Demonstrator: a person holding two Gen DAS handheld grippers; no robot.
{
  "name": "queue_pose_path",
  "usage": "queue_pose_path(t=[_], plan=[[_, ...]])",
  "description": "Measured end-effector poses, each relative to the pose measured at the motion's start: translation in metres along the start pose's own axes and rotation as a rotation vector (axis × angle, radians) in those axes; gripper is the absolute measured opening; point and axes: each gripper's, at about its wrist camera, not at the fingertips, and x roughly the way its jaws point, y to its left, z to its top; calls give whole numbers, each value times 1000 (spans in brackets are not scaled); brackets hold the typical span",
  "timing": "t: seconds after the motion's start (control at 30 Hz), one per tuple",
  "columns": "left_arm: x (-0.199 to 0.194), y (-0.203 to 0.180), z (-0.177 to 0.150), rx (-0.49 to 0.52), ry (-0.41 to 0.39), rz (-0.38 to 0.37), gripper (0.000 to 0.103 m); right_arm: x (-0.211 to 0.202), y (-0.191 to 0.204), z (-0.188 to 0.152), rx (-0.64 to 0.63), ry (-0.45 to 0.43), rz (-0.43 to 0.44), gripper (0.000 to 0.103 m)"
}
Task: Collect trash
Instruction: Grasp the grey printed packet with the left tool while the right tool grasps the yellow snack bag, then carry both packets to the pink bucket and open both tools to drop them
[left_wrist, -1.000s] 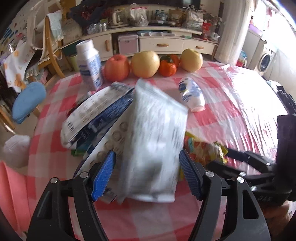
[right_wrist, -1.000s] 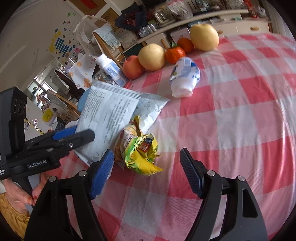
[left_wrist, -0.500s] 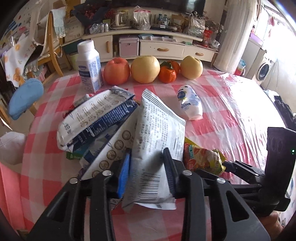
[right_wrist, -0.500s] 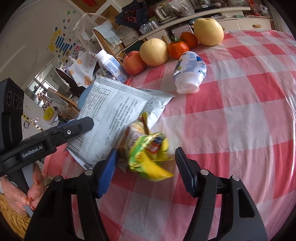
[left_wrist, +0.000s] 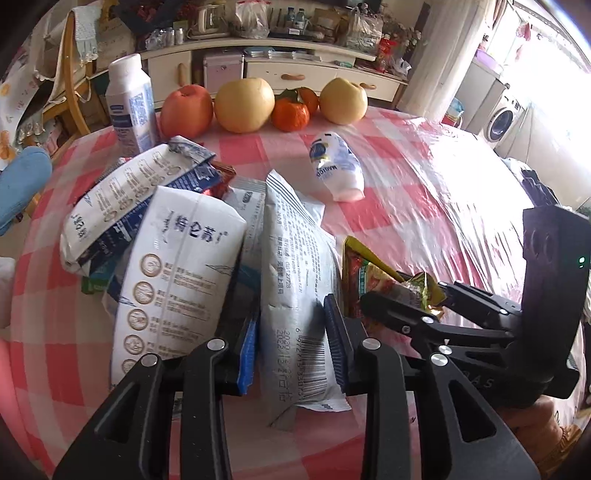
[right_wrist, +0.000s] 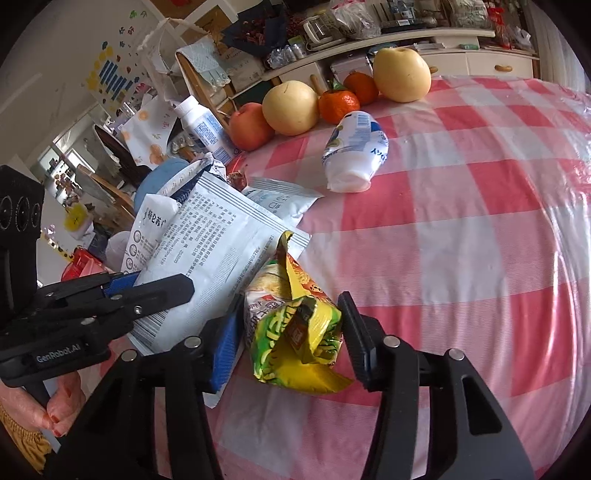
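My left gripper (left_wrist: 291, 343) is shut on a grey-white printed food bag (left_wrist: 295, 280), held upright over the table; it also shows in the right wrist view (right_wrist: 218, 251). My right gripper (right_wrist: 291, 339) is shut on a crumpled yellow-green snack wrapper (right_wrist: 295, 325), which the left wrist view shows (left_wrist: 369, 273) just right of the bag. More empty packets lie left of the bag: a white milk-powder bag (left_wrist: 170, 273) and a blue-white packet (left_wrist: 136, 199). A small white yoghurt bottle (left_wrist: 338, 170) lies on its side further back.
The round table (right_wrist: 461, 240) has a pink-checked plastic cover. At its far edge stand an upright white bottle (left_wrist: 129, 107), an apple (left_wrist: 186, 110), two pears (left_wrist: 243, 105) and oranges (left_wrist: 290, 114). A blue chair seat (left_wrist: 22, 184) is at left.
Both grippers closed: the left on the grey-white bag, the right on the yellow-green wrapper. The bag now stands more upright and the white milk-powder bag has come into view beside it.
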Motion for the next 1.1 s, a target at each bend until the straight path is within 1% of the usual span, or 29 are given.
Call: queue_pose_path(t=[0.1,0.13,0.17,0.2,0.23,0.33,0.37,0.4,0.43,0.5,0.6,0.7,0.87,1.1], plan=[[3,-4,-1,6,-8,10,34,-1,-4,-1,5,10,3,53],[3,-5,-1,3,-13,7,34,-1,-5,-1,15,10,6,55],[3,-5,-2,0,-15,5,32,-2,-8,-1,32,11,13,56],[4,-5,-3,-6,-18,5,30,-2,-10,0,45,13,24,61],[4,-6,-3,-12,-23,6,29,-3,-12,-1,56,14,34,63],[3,-4,-5,-30,-34,1,26,-6,-15,-2,78,19,54,63],[1,-3,-5,-35,-37,-3,25,-6,-15,-3,75,21,51,62],[-1,-3,-5,-39,-43,-10,24,-6,-14,-3,72,22,45,52],[-2,-3,-4,-39,-48,-10,23,-6,-13,-4,67,24,34,47],[-7,-2,-4,-43,-61,-16,21,-7,-10,-6,49,23,19,45],[-14,1,-5,-52,-78,-29,18,-9,-4,-7,12,9,-5,38],[-21,4,-6,-62,-94,-47,17,-13,2,-10,-25,-11,-34,36],[-35,10,-9,-79,-125,-75,16,-25,8,-15,-54,-49,-75,35],[-60,21,-11,-108,-178,-126,15,-48,21,-23,-92,-103,-97,34]])
